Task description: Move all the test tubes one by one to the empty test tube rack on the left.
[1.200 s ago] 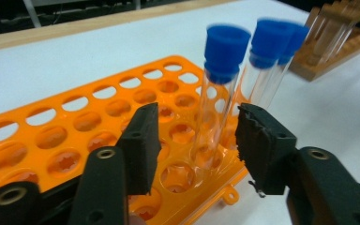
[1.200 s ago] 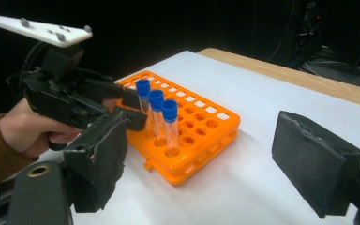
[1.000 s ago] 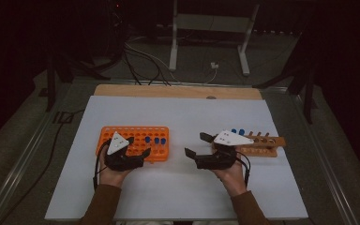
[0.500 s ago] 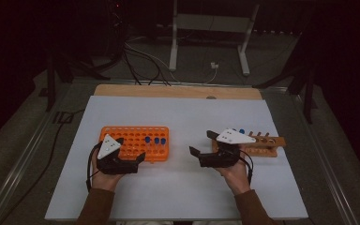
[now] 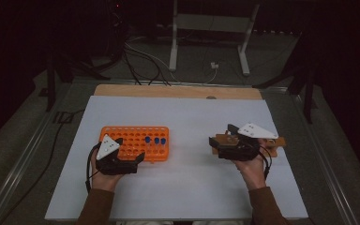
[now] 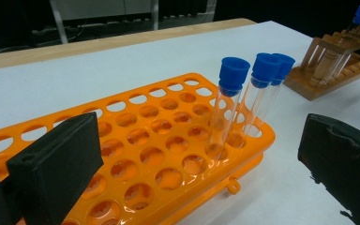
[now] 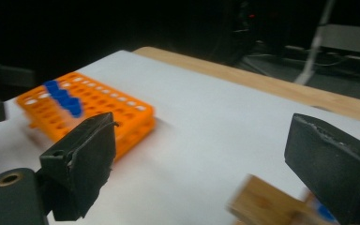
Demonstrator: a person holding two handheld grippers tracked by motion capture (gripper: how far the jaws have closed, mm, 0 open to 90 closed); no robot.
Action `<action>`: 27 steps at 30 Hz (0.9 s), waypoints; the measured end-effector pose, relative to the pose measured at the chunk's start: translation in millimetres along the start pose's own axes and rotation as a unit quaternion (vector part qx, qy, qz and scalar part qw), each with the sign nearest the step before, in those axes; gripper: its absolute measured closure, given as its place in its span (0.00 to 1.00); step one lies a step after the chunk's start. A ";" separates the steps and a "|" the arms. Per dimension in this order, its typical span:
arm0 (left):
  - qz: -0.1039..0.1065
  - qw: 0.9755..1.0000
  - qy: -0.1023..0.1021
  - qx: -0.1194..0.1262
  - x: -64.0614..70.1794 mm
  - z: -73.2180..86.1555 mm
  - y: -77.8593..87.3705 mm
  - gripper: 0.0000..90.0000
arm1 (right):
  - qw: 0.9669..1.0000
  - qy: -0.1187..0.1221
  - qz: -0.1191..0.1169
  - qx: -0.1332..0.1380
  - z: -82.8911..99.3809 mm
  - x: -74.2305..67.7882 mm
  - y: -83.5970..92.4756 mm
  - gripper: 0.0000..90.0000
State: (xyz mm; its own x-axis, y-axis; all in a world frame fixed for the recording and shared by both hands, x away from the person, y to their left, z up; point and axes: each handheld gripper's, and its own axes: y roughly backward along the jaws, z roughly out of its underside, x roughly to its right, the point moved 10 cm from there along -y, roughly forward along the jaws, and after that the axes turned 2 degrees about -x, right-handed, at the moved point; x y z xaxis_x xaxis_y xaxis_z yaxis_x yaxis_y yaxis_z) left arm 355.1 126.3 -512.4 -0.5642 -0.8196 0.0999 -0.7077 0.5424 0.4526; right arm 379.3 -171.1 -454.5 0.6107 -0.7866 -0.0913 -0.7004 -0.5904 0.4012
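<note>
Standing in the orange rack (image 6: 168, 154): 3 blue-capped tubes (image 6: 229, 108); both claws wide open, empty

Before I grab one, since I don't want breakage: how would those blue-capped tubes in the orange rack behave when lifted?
The tubes look like thin clear glass or plastic, so probably light and fragile under hard squeezing. Their smooth round walls may slip between the jaws. They lean in the orange rack, so the holes seem loose; one should lift out easily, but would likely roll if laid down.

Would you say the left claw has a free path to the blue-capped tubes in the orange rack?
Probably yes: the left claw is open, and the blue-capped tubes stand upright near the orange rack edge with nothing between.
</note>
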 end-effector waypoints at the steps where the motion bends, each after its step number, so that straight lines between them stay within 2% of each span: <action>1: 0.000 1.000 0.001 0.000 -0.1 0.1 -0.1 0.01 | 1.000 -0.003 0.004 0.002 0.1 4.7 2.6 0.11; 9: -0.003 1.000 0.004 -0.001 -0.5 0.7 -1.7 0.01 | 0.999 -0.020 0.035 -0.001 5.0 37.7 16.2 0.11; 16: -0.003 1.000 0.004 -0.002 0.2 1.1 -2.3 0.01 | 0.998 -0.021 0.057 -0.014 12.3 58.3 23.2 0.19; 20: -0.004 1.000 0.003 -0.001 0.3 0.8 -1.8 0.01 | 0.997 -0.021 0.066 -0.024 20.7 67.5 24.4 0.26; 25: -0.006 1.000 0.007 -0.001 -1.2 1.2 -1.4 0.01 | 0.997 -0.022 0.073 -0.030 31.8 77.1 28.1 0.42; 27: -0.006 1.000 0.008 0.000 -1.3 1.1 -1.3 0.01 | 0.997 -0.021 0.071 -0.035 37.3 79.1 28.7 0.46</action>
State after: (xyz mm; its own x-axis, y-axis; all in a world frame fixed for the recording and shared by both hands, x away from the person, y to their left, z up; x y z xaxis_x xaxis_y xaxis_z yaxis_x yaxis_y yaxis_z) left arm 356.3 126.9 -514.1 -0.5492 -0.8286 0.1086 -0.7141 0.5328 0.4540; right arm 393.8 -256.9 -484.1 0.4892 -0.8696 -0.0668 -0.7505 -0.4588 0.4757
